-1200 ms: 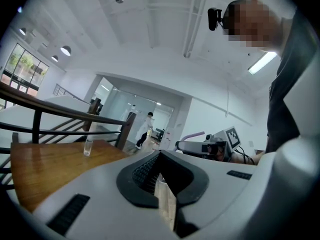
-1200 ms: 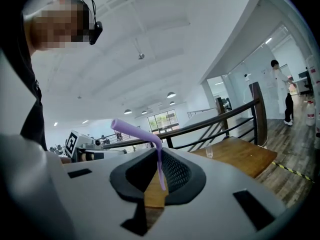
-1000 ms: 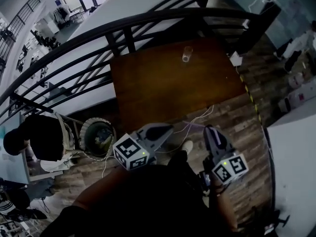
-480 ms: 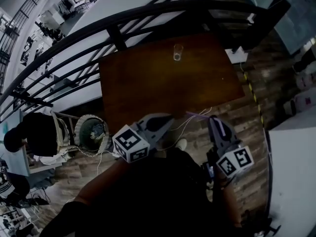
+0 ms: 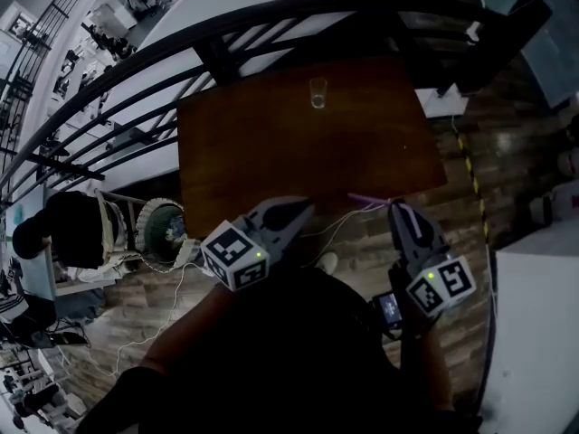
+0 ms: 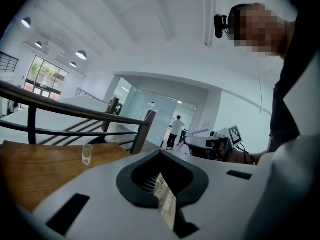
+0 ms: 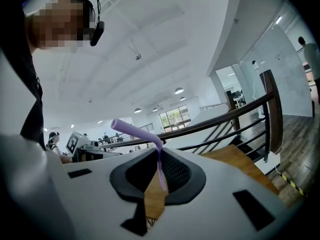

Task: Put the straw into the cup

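Note:
A small clear cup (image 5: 317, 93) stands upright near the far edge of the brown wooden table (image 5: 271, 152); the left gripper view shows the cup (image 6: 87, 154) as well. My right gripper (image 5: 401, 213) is shut on a bent purple straw (image 5: 366, 200), whose free end points left over the table's near edge. In the right gripper view the straw (image 7: 161, 169) runs up between the jaws and bends left. My left gripper (image 5: 291, 213) hovers at the near edge, shut with nothing in it (image 6: 164, 184). Both grippers are far from the cup.
A dark railing (image 5: 271, 25) curves behind the table. To the left a person (image 5: 72, 233) sits beside a round bin (image 5: 166, 229). White cables (image 5: 344, 224) trail on the plank floor. A white counter (image 5: 534, 324) is at the right.
The view has shifted, so the table and cup sit a little nearer and more central. Both grippers have moved slightly forward toward the table's near edge, the straw still held.

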Motion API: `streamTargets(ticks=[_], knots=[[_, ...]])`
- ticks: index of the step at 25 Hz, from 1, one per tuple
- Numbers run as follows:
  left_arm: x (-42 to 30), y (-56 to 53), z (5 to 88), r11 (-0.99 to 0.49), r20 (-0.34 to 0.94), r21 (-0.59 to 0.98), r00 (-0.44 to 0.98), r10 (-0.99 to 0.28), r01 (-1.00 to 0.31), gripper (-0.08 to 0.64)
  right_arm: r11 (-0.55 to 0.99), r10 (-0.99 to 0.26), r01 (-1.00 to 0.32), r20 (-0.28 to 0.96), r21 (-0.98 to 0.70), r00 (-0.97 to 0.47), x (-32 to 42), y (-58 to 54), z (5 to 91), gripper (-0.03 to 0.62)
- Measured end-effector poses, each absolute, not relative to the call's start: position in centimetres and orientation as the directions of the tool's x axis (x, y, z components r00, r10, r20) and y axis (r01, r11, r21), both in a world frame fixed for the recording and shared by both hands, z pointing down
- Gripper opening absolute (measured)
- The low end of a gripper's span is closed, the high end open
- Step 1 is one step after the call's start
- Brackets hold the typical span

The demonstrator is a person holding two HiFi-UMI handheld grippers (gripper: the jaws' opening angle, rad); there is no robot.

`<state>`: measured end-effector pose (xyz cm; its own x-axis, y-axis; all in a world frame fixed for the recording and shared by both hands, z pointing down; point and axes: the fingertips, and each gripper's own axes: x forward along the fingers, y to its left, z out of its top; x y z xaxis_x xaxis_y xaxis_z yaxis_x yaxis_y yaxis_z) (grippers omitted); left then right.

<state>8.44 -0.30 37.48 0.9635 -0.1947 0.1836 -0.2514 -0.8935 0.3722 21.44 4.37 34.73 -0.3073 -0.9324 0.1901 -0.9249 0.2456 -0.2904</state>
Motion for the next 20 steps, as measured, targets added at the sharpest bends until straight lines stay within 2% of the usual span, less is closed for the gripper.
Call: streamTargets(ticks=[6,20], knots=[[9.5,-2.6,38.0,-0.882,0.193,0.364,0.951,-0.242,-0.299,0.011,0.253,-0.923,-0.918,0.208,-0.306,-0.324,23.1,2.7,36.1,0.037],[11.8,-11.7,39.3,-0.872,0.191,0.396,0.955,-0.228,-0.287,0.011,0.236,-0.922,-0.924,0.229,-0.302,-0.311,25.4,-6.4,36.0,0.037]])
